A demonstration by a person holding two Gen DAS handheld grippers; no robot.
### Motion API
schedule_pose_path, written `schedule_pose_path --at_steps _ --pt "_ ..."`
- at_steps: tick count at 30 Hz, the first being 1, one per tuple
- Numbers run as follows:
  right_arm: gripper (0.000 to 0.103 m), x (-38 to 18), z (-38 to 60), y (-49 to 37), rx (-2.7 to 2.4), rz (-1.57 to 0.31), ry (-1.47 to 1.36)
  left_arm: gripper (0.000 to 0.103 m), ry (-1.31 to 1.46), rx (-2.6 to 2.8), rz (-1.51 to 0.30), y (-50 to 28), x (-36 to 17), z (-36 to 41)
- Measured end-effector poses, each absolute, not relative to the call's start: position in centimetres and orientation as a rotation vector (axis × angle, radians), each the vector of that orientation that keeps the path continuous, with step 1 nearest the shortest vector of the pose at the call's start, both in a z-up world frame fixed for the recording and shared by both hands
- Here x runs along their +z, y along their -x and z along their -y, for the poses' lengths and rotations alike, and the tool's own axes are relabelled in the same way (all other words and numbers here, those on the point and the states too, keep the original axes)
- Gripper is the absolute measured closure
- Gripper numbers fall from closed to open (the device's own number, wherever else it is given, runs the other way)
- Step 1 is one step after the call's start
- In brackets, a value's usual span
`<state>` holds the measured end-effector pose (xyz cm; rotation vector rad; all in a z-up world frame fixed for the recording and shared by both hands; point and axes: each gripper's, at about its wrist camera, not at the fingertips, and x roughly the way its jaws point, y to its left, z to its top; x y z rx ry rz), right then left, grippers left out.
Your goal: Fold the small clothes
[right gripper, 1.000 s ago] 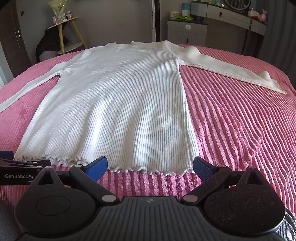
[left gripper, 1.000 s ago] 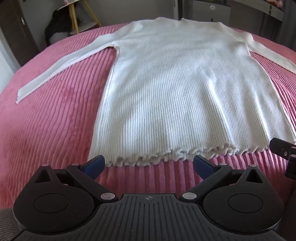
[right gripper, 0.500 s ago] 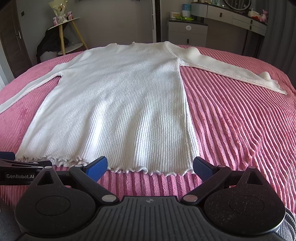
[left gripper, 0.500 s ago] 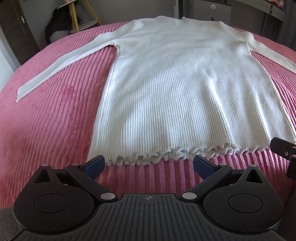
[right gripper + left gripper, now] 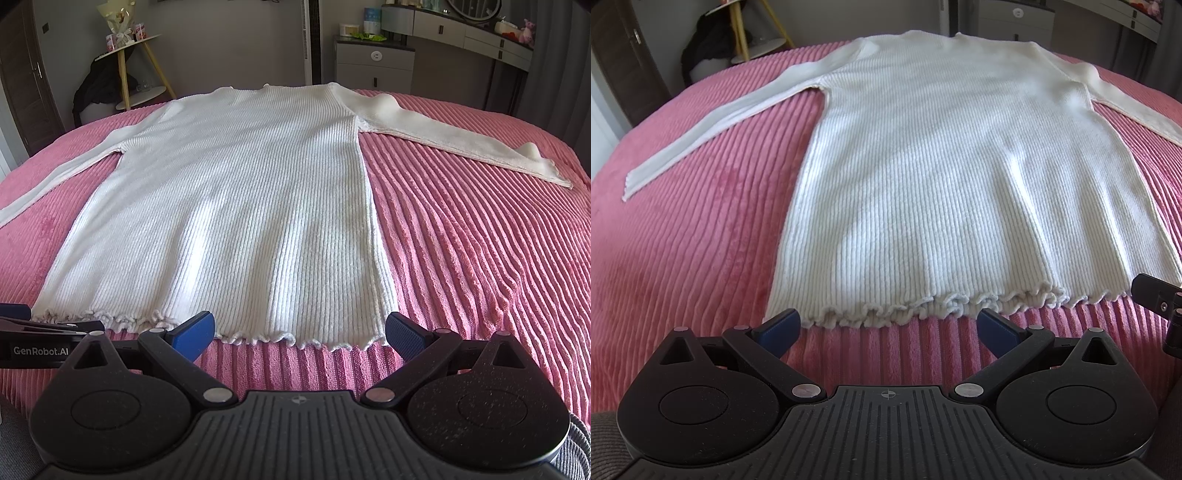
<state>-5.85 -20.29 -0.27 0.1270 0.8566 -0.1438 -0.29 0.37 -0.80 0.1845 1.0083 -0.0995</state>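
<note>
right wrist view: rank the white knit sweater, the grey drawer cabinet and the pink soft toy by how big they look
1. white knit sweater, fills most of the view.
2. grey drawer cabinet, clearly smaller, though it stands much farther back.
3. pink soft toy, tiny, on the far dresser; distance shrinks it too.

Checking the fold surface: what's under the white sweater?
The white sweater lies flat on a pink ribbed bedspread, which shows on both sides. Whatever lies beneath its body is covered.

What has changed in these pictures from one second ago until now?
Almost nothing. Both views show at most a very slight shift of the cameras. The left gripper and the right gripper stay at the frilled hem with jaws open, holding nothing. The white sweater stays flat on the pink bedspread, sleeves spread.
</note>
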Motion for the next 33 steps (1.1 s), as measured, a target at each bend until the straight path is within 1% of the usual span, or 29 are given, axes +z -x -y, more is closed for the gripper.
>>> schedule_pose_path --at_steps 33 --pt "0.004 -0.3 20.31 5.82 -0.139 -0.856 -0.125 0.0 -0.169 -0.098 -1.025 0.15 -0.72 -0.43"
